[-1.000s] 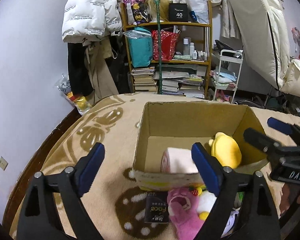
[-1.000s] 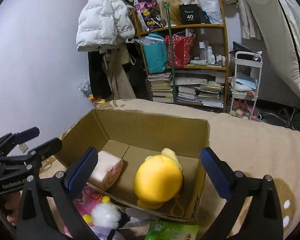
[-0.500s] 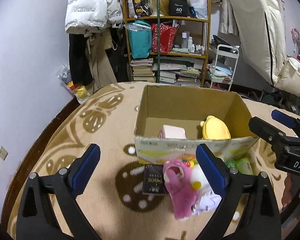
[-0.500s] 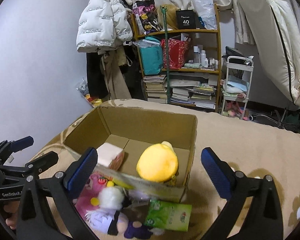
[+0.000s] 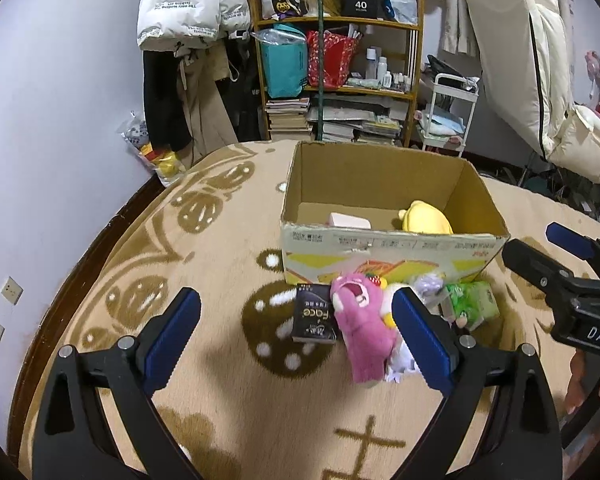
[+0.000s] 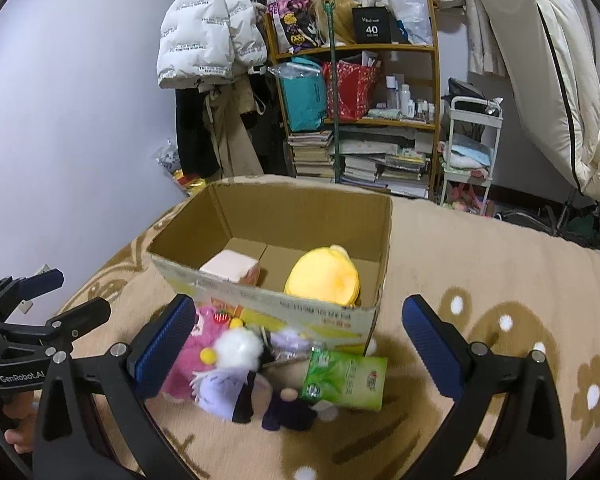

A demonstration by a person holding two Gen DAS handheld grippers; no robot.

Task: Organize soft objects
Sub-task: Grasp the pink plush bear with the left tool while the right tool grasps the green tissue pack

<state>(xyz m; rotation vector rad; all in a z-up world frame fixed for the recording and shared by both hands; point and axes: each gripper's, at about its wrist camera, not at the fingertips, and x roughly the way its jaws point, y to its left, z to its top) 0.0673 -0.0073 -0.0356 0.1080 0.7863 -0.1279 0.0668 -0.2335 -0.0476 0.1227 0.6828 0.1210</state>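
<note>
Even, moderately bright indoor light falls from above, casting soft shadows on the blanket (image 5: 220,380). Fisheye distortion bends the edges, with dark corners. The toys (image 6: 228,364) look slightly blurred.

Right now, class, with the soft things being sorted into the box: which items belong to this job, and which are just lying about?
Part of the job:
cardboard box
yellow plush, in the box
pink roll-cake plush, in the box
pink bear plush, outside the box
white-and-lilac doll, outside the box

Just lying about:
green tissue pack
black Face packet
bookshelf
white puffer jacket
</note>
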